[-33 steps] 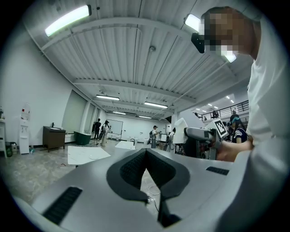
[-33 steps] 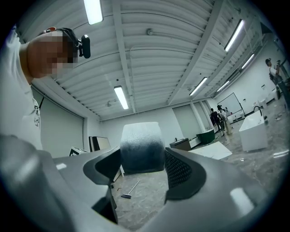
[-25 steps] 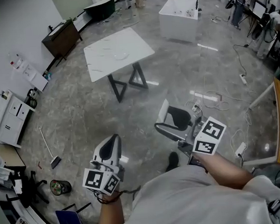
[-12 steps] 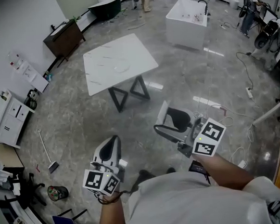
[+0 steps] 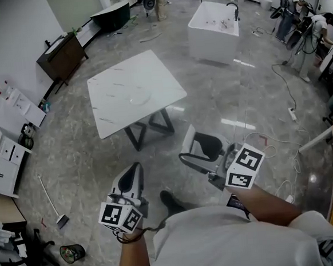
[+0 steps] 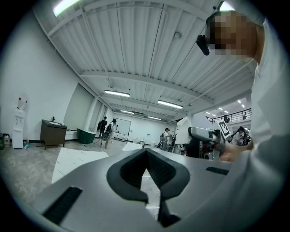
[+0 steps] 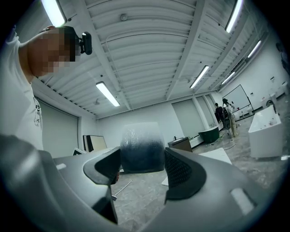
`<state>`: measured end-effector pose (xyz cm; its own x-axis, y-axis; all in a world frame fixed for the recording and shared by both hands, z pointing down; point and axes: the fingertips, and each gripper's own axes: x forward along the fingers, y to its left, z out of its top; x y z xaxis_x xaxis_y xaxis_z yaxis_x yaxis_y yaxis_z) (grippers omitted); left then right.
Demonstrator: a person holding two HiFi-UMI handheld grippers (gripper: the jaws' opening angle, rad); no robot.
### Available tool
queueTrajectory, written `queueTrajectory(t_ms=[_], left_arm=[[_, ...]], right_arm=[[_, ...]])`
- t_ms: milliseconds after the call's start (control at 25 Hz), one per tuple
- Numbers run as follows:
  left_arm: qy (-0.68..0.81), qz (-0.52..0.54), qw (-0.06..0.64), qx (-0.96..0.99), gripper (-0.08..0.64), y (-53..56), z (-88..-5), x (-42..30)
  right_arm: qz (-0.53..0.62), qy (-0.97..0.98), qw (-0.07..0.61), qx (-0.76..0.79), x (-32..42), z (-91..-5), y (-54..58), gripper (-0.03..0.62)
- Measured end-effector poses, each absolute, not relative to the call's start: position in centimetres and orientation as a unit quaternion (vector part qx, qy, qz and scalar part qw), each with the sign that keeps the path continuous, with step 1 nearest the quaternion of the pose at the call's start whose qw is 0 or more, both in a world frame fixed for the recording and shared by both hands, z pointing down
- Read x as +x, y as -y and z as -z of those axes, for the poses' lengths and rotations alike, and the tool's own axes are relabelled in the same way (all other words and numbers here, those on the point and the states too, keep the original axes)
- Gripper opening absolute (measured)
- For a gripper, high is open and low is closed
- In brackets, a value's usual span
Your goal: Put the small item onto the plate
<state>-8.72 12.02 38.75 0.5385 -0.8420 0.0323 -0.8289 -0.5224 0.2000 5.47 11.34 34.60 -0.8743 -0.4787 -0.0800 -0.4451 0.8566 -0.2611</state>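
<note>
Over the floor (image 5: 82, 159), right gripper (image 5: 197, 148) clasps small item (image 7: 142, 152) — forearm (image 5: 265, 201) outstretched.

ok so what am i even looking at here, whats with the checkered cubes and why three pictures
This is a person, not a robot, carrying a hand-held two-jaw gripper in each hand. The cubes with black-and-white squares are parts of those grippers. The head view comes from a camera on the person's head, looking down. The other two cameras ride on the grippers and look along their jaws. The left gripper has its jaws together, with nothing between them. The right gripper clamps a small dark rounded item with a pale frosted top; I cannot tell what it is. Ahead stands a square white marble-pattern table with what looks like a clear round plate on it.
</note>
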Motion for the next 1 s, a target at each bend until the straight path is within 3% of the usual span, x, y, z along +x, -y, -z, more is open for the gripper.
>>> queueTrajectory(t_ms=[560,1000], left_arm=[[0.437,0.019,0.100,0.894,0.005,8.0,-39.1,-20.7],[0.472,0.005,0.101,0.876,0.005,19.5,-40.9,-23.3]], right_arm=[[0.142,-0.942,0.048,-0.301,-5.8,-36.1,8.7,0.290],[0.137,-0.950,0.006,-0.279,-8.3,-39.8,23.2,0.290]])
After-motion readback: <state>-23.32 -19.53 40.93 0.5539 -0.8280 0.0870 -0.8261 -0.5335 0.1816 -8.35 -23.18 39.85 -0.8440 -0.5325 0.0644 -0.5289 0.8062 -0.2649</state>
